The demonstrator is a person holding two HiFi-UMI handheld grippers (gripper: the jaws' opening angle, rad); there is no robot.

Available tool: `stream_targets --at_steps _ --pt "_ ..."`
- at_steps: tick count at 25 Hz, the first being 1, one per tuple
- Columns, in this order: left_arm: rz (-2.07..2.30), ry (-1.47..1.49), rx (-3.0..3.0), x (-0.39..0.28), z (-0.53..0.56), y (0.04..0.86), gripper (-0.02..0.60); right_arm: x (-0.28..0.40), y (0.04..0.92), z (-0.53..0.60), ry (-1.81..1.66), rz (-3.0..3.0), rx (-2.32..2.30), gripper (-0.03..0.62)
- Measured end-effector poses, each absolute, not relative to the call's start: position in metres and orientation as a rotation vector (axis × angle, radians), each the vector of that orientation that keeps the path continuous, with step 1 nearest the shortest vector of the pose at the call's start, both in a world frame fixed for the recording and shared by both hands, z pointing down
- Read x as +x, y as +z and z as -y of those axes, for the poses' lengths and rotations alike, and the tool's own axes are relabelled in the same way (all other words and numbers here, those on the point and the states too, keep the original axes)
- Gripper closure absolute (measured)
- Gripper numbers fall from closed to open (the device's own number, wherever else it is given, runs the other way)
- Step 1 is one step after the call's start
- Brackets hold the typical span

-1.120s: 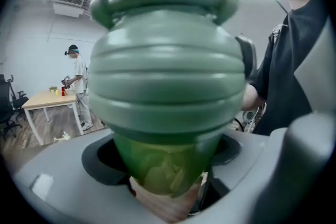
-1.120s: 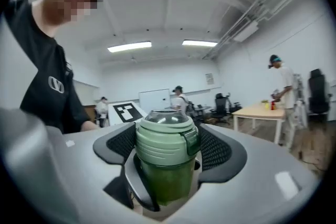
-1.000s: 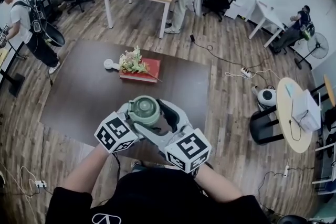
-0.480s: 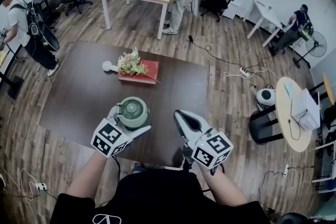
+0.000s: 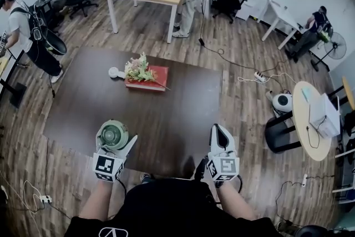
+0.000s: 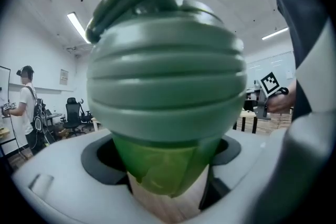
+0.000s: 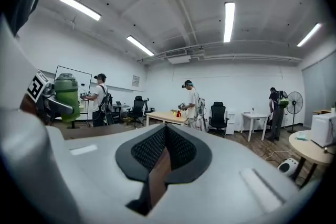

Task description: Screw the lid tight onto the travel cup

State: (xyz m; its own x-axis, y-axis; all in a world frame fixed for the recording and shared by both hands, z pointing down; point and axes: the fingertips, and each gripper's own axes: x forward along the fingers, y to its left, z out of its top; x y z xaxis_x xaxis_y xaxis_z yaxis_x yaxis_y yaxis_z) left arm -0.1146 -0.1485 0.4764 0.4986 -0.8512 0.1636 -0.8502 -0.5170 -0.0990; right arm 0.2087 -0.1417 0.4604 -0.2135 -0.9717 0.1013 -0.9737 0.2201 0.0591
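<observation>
1 travel cup with 1 lid, clamped in left gripper at 7 o'clock; right gripper at 5 o'clock, jaws just closed together, empty.

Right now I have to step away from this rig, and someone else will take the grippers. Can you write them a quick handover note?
Left gripper: shut on the green body of the travel cup, holding it upright near the near edge of the table.
Right gripper: its jaws have just closed with nothing between them. It is off to the cup's right, not touching it.
Lid: sitting on the cup.
Done: the lid is on. Whether it is fully tight cannot be seen.
Left: probably test the lid with one more twist, then set the cup down.
</observation>
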Motion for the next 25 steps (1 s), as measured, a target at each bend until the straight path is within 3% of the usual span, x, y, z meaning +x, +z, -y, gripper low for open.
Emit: stream_targets --at_steps 25 --pt "-1.622 -0.370 -2.692 -0.119 0.150 0.482 0.169 0.217 0.458 0.138 0.036 2.321 1.912 0.589"
